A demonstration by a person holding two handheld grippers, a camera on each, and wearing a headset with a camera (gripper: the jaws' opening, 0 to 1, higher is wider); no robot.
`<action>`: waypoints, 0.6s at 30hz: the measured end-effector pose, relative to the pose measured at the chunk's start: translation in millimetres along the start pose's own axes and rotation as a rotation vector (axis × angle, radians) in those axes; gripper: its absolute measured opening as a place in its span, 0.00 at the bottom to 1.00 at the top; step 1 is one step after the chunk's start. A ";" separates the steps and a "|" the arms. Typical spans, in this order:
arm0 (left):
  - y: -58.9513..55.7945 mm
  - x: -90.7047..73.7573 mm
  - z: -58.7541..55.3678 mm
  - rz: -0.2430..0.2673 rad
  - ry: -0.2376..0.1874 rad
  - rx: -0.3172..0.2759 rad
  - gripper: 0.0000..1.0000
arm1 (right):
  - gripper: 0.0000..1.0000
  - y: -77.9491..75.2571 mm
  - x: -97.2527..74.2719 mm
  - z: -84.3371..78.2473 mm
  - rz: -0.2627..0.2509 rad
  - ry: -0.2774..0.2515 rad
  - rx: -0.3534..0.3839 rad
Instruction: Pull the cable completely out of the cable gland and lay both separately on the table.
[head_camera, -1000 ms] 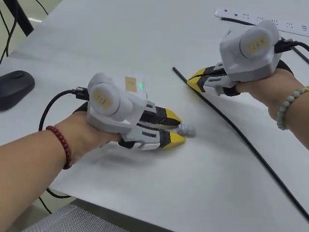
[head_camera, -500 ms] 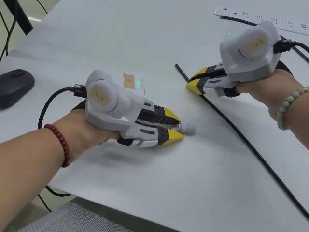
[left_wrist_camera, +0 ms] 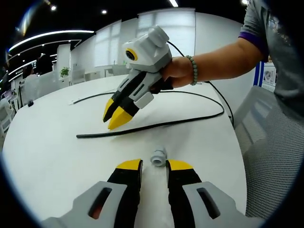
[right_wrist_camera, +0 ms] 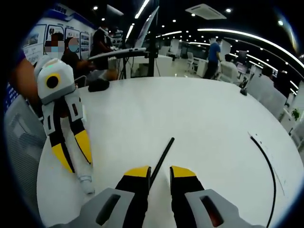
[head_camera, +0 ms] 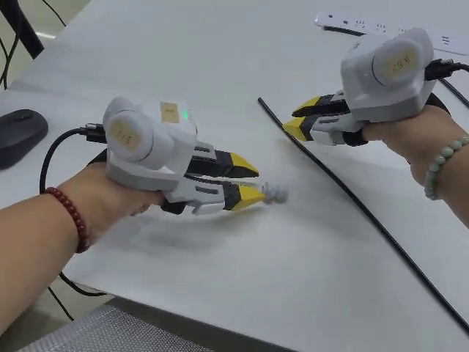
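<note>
gland and cable lying apart, both grippers standing open

the cable gland (head_camera: 276, 194) is lying on the white table (head_camera: 220, 66), free of the cable (head_camera: 344, 194). the cable is running as a long black line past the gland, near it but not touching, and no part of it is passing through the gland.

the left gripper (head_camera: 258, 185) is pointing straight at the gland, its yellow tips stopping just short of it. in the left gripper view the gland (left_wrist_camera: 158, 156) is sitting just ahead of the gap between the tips. the jaws are standing apart and holding nothing. the left hand (head_camera: 124, 202) is wrapping the gripper's body low over the table on the side of the gland away from the cable, with a red bead bracelet (head_camera: 69, 216) on its wrist.

the right gripper (head_camera: 289, 122) is hovering on the far side of the cable from the gland, its tips angling down beside the cable's loose end. in the right gripper view the cable (right_wrist_camera: 164, 154) is running into the gap between the jaws. that gap is far wider than the cable, so the jaws are parted and pinching nothing. the right hand (head_camera: 396, 136) is gripping the body from beneath, with a pale green bead bracelet (head_camera: 440, 172) on its wrist.

a dark mouse (head_camera: 22, 132) is lying well away from the gland, beyond the left hand. a white power strip (head_camera: 381, 29) is lying well beyond the gland, past the right gripper.
</note>
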State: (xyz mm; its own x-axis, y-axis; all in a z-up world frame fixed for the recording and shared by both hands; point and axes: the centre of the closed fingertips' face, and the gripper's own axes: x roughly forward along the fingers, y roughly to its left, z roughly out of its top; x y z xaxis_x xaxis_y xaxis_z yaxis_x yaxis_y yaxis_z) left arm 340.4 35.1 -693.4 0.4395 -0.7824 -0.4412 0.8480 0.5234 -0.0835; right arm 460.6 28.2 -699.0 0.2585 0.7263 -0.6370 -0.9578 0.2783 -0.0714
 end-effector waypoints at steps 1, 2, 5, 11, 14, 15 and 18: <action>0.1 -1.2 0.3 0.004 -0.001 -0.002 0.21 | 0.13 -1.0 -2.8 -0.9 -0.010 -0.003 0.003; 0.3 -2.3 0.7 0.007 -0.002 -0.004 0.21 | 0.13 -2.0 -5.6 -1.8 -0.020 -0.006 0.007; -0.6 -5.3 3.4 0.014 -0.007 -0.006 0.22 | 0.15 -3.4 -12.7 -4.4 -0.036 -0.016 0.043; -4.9 -10.2 8.5 0.022 -0.007 -0.001 0.22 | 0.20 1.3 -30.8 -4.6 -0.067 -0.028 0.053; -7.4 -13.4 11.9 0.029 -0.009 0.001 0.22 | 0.24 3.3 -39.1 -3.6 -0.083 -0.038 0.062; -7.8 -14.1 12.5 0.031 -0.009 0.001 0.22 | 0.23 4.8 -42.0 -3.2 -0.087 -0.039 0.063; -8.9 -17.2 15.5 0.039 -0.013 -0.003 0.23 | 0.27 9.1 -51.1 -1.9 -0.100 -0.045 0.066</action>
State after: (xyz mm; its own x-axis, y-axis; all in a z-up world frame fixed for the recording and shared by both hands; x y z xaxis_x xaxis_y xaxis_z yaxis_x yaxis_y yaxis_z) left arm 329.8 38.7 -671.3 0.4758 -0.7661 -0.4321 0.8295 0.5542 -0.0693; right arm 438.5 -7.6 -668.6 0.3586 0.7198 -0.5944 -0.9173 0.3899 -0.0812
